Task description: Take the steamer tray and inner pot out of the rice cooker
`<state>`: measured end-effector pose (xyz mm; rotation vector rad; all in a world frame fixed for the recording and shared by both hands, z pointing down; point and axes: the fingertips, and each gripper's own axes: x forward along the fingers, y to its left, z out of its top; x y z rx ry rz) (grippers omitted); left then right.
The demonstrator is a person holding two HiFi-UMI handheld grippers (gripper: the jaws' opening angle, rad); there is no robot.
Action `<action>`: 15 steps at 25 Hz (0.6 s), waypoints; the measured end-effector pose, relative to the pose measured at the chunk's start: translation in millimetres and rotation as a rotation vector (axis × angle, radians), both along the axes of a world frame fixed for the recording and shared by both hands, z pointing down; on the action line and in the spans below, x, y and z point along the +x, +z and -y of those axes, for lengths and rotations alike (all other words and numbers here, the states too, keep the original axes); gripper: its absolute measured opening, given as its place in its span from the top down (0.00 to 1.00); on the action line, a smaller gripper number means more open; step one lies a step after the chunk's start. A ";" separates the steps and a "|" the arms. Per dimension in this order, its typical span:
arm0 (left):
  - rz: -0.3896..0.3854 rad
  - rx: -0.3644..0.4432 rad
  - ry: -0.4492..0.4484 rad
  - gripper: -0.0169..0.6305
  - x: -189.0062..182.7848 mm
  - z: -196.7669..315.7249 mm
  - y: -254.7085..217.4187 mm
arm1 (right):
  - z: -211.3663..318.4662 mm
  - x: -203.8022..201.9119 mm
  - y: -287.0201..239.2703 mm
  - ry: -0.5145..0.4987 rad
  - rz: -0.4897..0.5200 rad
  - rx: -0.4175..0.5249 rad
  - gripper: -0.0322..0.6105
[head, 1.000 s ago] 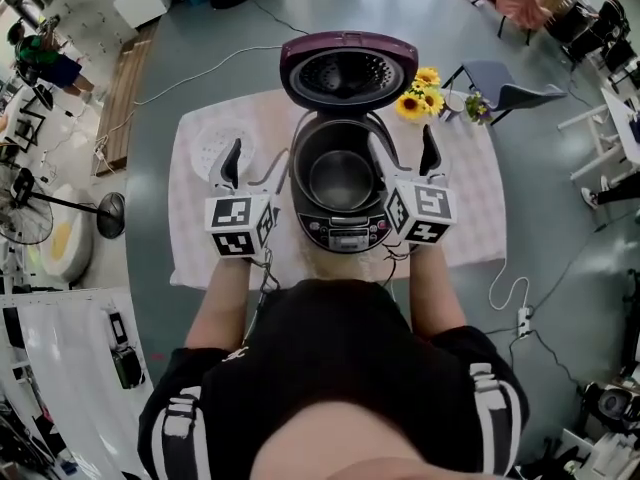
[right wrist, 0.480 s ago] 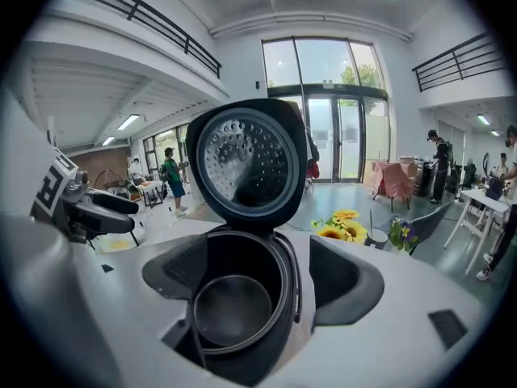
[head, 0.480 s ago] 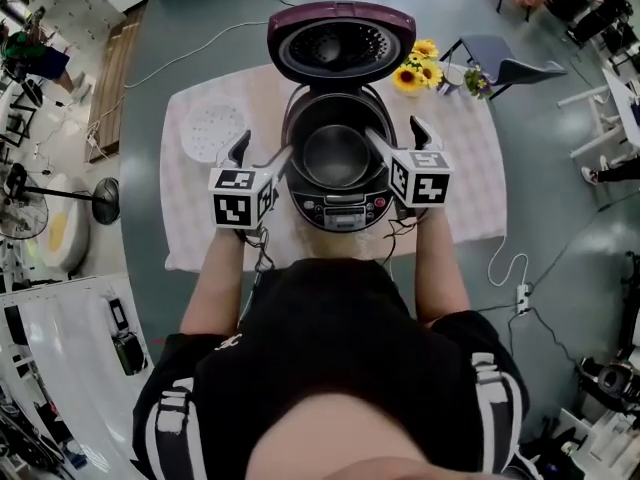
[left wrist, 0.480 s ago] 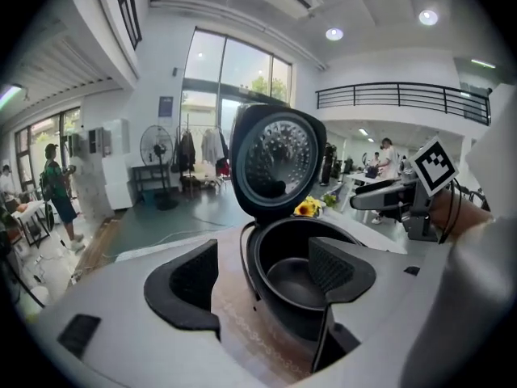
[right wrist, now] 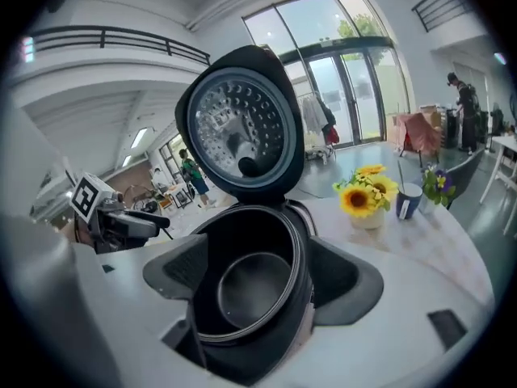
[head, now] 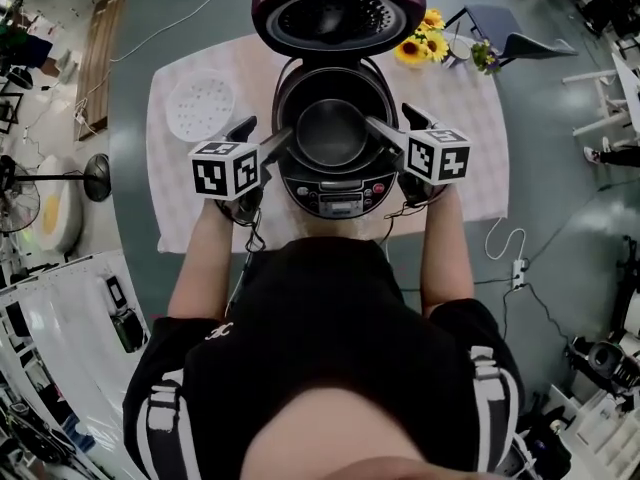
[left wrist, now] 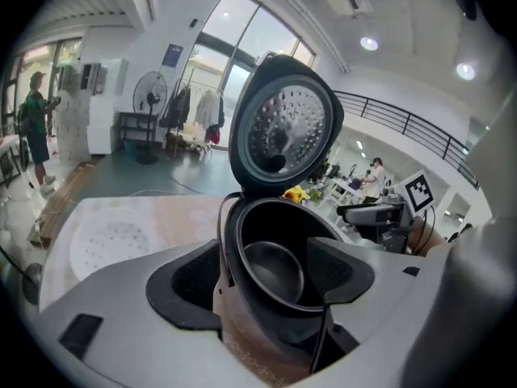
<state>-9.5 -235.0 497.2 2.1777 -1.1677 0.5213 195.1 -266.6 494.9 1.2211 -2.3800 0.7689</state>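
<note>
The left gripper (left wrist: 266,275) has spread jaws that have just been closing slightly. They straddle the wall of the rice cooker (head: 340,196), one outside and one inside the inner pot (head: 330,133), not pinching. The right gripper (right wrist: 258,280) does likewise opposite. The lid (head: 337,13) stands raised behind. The steamer tray (head: 200,106) lies on the cloth (head: 470,168) to the left, with sunflowers (head: 420,46) at the right rear.

We note a matt, dark metal inner pot (head: 330,133), a glossy plastic rice cooker (head: 338,196) housing, and woven cloth (head: 470,128) beneath.
</note>
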 end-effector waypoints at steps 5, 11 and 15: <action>-0.176 -0.114 0.015 0.46 6.3 10.3 15.3 | 12.2 9.6 10.2 0.021 0.183 -0.109 0.35; -0.296 -0.208 0.022 0.47 1.4 22.0 29.8 | 13.0 3.8 19.9 -0.082 0.366 -0.247 0.35; -0.382 -0.255 0.098 0.47 19.1 24.0 28.4 | 16.8 8.1 27.4 -0.117 0.414 -0.304 0.35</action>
